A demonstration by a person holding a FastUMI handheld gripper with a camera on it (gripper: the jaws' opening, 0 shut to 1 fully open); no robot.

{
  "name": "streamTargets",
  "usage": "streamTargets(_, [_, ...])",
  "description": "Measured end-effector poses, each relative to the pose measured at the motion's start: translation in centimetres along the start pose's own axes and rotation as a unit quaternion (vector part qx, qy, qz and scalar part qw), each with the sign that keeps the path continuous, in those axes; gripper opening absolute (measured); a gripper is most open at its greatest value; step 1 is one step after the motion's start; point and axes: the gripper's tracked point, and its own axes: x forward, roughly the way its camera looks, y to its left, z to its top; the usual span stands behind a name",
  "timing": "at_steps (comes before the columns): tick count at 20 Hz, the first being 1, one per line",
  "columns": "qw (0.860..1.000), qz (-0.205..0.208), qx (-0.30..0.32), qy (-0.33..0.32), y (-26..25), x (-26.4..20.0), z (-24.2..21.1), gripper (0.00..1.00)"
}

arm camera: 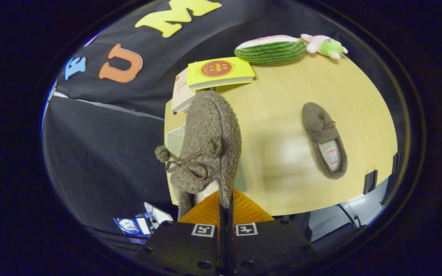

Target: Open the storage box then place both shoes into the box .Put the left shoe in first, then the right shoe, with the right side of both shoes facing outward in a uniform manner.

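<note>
My gripper (226, 209) is shut on the heel rim of a brown fuzzy shoe (209, 142) with a ribbon bow and pom-poms. The shoe hangs lifted, its toe pointing away from the fingers. Behind it, partly hidden, a pale translucent storage box (175, 142) sits at the near-left corner of the wooden table (274, 115). A second brown shoe (324, 140) lies flat on the table to the right, its opening showing a pale insole.
A yellow book (221, 72) lies on another book (182, 94) beyond the held shoe. A watermelon-slice plush (271, 50) and a small pink-and-green plush toy (324, 45) rest at the table's far edge. Black cloth walls hang to the left.
</note>
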Motion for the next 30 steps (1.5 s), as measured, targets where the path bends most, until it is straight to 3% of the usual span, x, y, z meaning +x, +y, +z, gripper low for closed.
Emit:
streamTargets(5, [0.999, 0.01, -0.034, 0.011, 7.6, 4.5, 0.4, 0.06])
streamTargets(10, [0.998, -0.013, -0.043, 0.05, 10.8, 11.2, -1.6, 0.06])
streamTargets(20, [0.99, -0.084, -0.026, 0.107, 7.9, 21.4, -3.7, 0.06])
streamTargets(26, [0.988, -0.087, -0.002, 0.125, 7.5, 23.7, -4.3, 0.07])
streamTargets(28, [0.989, -0.077, -0.004, 0.122, 7.8, 23.8, -3.9, 0.16])
streamTargets(30, [0.991, -0.058, 0.001, 0.122, 8.5, 23.6, -3.9, 0.4])
